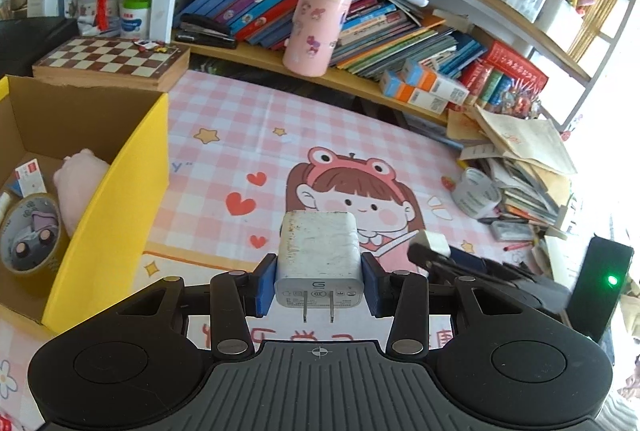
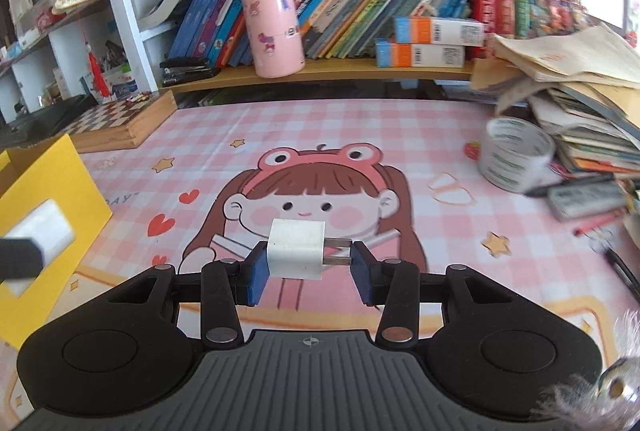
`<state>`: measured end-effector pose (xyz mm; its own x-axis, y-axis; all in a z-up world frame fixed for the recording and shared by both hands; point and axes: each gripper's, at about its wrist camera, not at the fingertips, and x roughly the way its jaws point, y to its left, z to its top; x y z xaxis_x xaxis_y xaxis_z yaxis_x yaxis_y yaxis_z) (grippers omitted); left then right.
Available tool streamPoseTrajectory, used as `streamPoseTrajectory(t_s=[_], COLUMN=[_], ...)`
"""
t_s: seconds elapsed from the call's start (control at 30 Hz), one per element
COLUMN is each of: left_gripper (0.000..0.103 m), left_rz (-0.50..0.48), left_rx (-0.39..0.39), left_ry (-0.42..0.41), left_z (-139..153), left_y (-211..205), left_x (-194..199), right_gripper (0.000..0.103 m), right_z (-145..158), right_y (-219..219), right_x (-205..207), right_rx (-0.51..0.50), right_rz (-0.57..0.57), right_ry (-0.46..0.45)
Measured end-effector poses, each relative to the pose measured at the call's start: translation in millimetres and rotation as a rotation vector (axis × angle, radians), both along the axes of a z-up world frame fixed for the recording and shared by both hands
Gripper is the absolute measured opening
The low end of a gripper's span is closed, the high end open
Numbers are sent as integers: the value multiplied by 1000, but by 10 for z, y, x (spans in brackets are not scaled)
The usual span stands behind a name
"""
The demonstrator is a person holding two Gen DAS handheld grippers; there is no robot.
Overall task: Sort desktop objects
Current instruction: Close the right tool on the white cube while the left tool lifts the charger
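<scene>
closest in, the left gripper [image 1: 319,281] has its fingers [image 1: 265,285] clamped on the flat sides of a grimy white charger [image 1: 318,259], prongs toward the camera, held above the bench [image 1: 240,135]; it looks light, rigid and smooth, so broad faces are the safe hold. the right gripper [image 2: 306,271] pinches a small white plug [image 2: 296,251] body-against-prongs, likely a slippier grip. further left, the yellow box [image 1: 108,207] holds a tape roll [image 1: 30,233].
</scene>
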<state>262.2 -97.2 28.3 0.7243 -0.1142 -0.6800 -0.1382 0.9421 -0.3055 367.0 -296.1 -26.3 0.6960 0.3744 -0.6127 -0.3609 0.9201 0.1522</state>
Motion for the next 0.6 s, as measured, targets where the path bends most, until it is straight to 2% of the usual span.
streamPoseTrajectory(t_s=[0.3, 0.6], left_gripper=[42, 42], left_rz=[-30, -69], left_rx=[-33, -85], left_ry=[-31, -59], left_z=[101, 222], left_y=[-6, 158], left_x=[-161, -413], right_gripper=[40, 40], right_z=[156, 263], right_y=[-197, -118], right_x=[-396, -811], right_rx=[29, 40], right_rz=[-26, -43], right_ry=[12, 33])
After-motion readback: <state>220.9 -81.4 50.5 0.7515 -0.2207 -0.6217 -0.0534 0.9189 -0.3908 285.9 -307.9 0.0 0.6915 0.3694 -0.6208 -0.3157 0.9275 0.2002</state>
